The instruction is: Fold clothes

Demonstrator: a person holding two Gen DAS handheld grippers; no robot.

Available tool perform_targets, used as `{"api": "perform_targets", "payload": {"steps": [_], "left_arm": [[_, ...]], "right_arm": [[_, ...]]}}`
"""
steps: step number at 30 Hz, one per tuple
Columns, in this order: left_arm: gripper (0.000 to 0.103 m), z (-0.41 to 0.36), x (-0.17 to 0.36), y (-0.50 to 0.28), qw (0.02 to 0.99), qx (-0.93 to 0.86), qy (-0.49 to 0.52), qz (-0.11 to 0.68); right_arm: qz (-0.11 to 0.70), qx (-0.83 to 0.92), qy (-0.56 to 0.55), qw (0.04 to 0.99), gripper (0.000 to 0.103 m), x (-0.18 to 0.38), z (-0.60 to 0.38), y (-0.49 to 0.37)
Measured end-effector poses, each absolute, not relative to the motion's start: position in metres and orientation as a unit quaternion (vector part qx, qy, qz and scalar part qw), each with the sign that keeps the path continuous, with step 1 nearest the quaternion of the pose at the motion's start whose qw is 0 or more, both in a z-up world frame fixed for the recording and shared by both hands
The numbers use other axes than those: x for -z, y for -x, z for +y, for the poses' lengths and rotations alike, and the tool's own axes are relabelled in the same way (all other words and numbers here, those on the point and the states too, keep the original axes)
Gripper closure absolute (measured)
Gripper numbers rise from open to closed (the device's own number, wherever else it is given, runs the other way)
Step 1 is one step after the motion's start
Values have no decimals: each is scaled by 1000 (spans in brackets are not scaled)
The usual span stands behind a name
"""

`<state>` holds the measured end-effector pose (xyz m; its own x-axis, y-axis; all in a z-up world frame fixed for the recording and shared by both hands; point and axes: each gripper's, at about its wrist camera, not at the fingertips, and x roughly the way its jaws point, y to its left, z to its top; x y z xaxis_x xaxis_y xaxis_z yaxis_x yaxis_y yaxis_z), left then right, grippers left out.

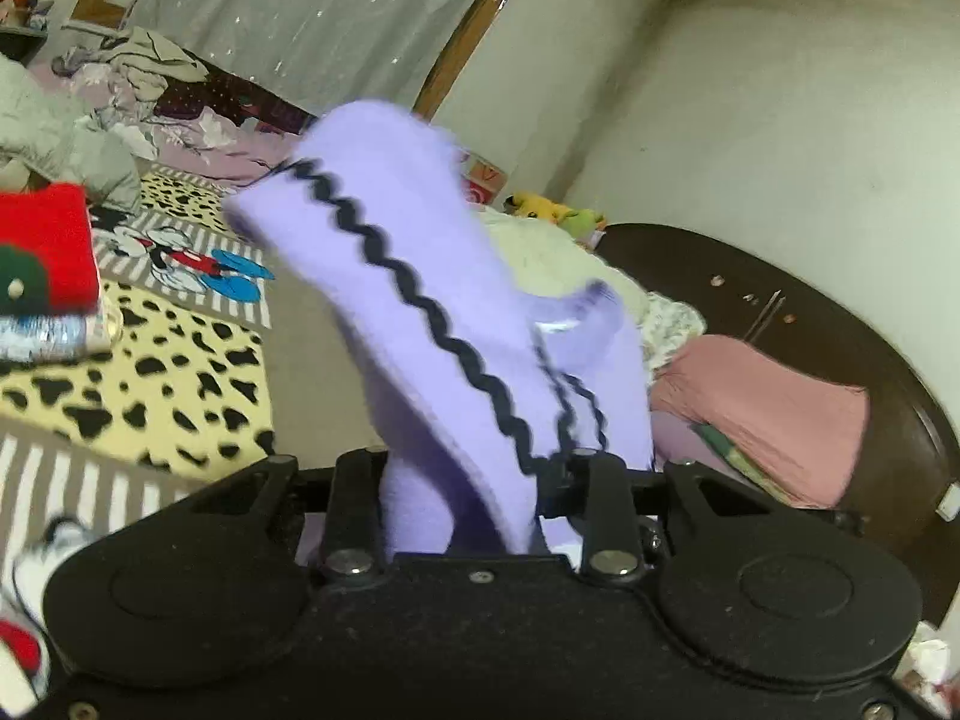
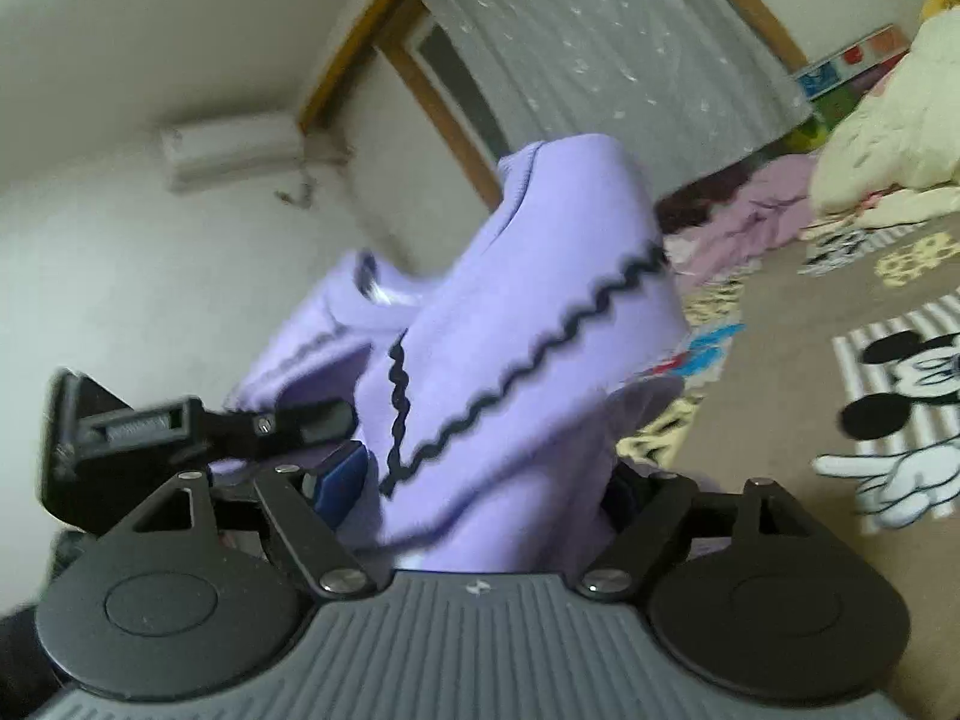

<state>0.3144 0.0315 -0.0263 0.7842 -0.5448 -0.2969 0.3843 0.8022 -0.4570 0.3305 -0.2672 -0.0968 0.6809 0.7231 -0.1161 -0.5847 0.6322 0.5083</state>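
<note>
A lilac fleece garment (image 1: pixel 432 276) with black zigzag trim rises in front of the left wrist camera, held off the bed. My left gripper (image 1: pixel 474 480) is shut on its lower edge, and the cloth hides the fingertips. The right wrist view shows the same lilac garment (image 2: pixel 528 324) bunched and draped over my right gripper (image 2: pixel 492 480), which is shut on it; a blue pad (image 2: pixel 342 474) shows at the left finger. The black body of the left gripper (image 2: pixel 150 426) sits close by at the left, against the cloth.
Below lies a bed cover (image 1: pixel 180 372) with leopard spots and cartoon mice. A folded red garment (image 1: pixel 48 246) tops a stack at the left. A pink cloth (image 1: pixel 762 414) lies by the dark wooden headboard (image 1: pixel 840 324). A cream blanket (image 2: pixel 888 138) is heaped at the right.
</note>
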Motion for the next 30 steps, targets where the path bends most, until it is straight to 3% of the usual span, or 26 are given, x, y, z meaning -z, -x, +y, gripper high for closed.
{"api": "perform_targets", "payload": {"steps": [1, 4, 9, 12, 14, 15, 21, 23, 24, 27, 30], "left_arm": [[70, 30, 36, -325, 925, 245, 180, 229], [63, 34, 80, -348, 907, 199, 187, 320], [50, 61, 102, -328, 903, 168, 229, 321], [43, 73, 94, -318, 911, 155, 231, 305], [42, 84, 89, -316, 913, 147, 241, 296], [40, 91, 87, -317, 913, 143, 249, 291], [39, 114, 96, -345, 896, 141, 300, 296], [46, 111, 101, -357, 890, 152, 305, 304], [62, 107, 102, -361, 888, 163, 303, 305], [78, 93, 97, -361, 895, 193, 275, 293], [81, 81, 84, -341, 908, 218, 236, 267]], "right_arm": [[194, -351, -207, 892, 16, 102, -262, -340], [288, -303, -172, 892, 15, 123, -257, -357], [278, -305, -246, 877, 6, 123, -279, -363], [280, -296, -281, 869, 6, 132, -291, -369], [276, -296, -301, 864, 15, 136, -297, -372], [272, -299, -308, 861, 26, 139, -295, -378], [266, -319, -299, 859, 31, 145, -284, -390], [265, -333, -295, 856, 36, 147, -278, -392], [264, -338, -290, 856, 40, 147, -276, -391], [246, -359, -274, 858, 47, 142, -272, -386], [213, -384, -257, 861, 54, 132, -273, -372]]}}
